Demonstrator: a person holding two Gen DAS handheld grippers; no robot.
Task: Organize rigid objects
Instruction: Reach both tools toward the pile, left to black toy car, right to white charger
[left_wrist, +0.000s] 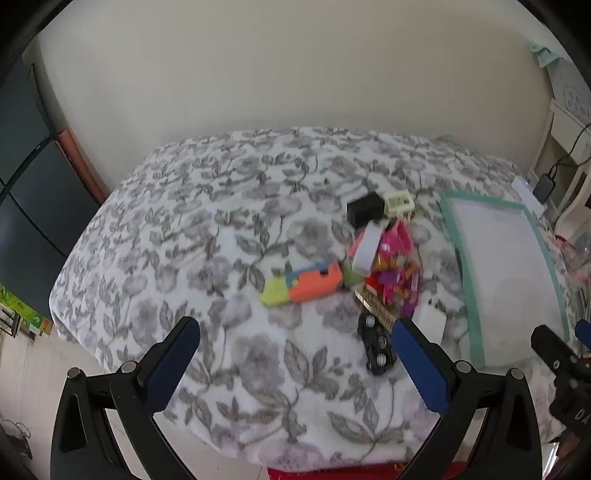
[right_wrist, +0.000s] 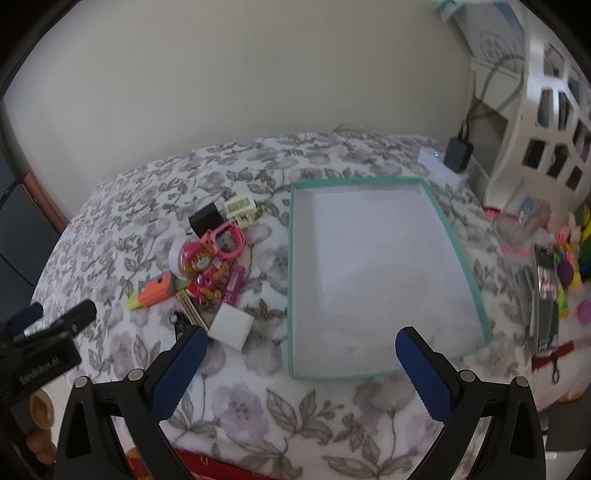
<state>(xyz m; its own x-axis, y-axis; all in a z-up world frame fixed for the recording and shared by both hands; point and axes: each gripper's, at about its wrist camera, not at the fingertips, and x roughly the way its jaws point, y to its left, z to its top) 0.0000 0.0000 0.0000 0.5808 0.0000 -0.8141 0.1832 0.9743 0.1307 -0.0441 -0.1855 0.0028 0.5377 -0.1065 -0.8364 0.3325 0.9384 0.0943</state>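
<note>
Here the floral cloth (right_wrist: 240, 406) covers the whole table, its near edge cut off by the frame. On it lies the tray (right_wrist: 476, 295), a shallow box with a teal rim and a bare white floor; in the left view its right end is partly cut off behind the other gripper's finger.

Left of the tray sits the pile (right_wrist: 210, 266), the task's things heaped and overlapping, so several pieces are hard to tell apart. A pink toy (right_wrist: 231, 240) tops the middle, its lower parts blurred into orange and purple bits. At the pile's far end stand a black block (right_wrist: 204, 220) and a cream piece (right_wrist: 240, 207). At its left lies an orange-and-green toy (left_wrist: 301, 283). Toward the tray's near corner rests a white box (right_wrist: 232, 326). A black studded piece (left_wrist: 377, 345) lies nearest, half hidden behind a blue pad in both views.

The left gripper (left_wrist: 295, 332) hangs above the cloth left of the tray, jaws spread wide, nothing between them. The right gripper (right_wrist: 299, 339) hangs over the tray's near edge, likewise wide and empty.
</note>
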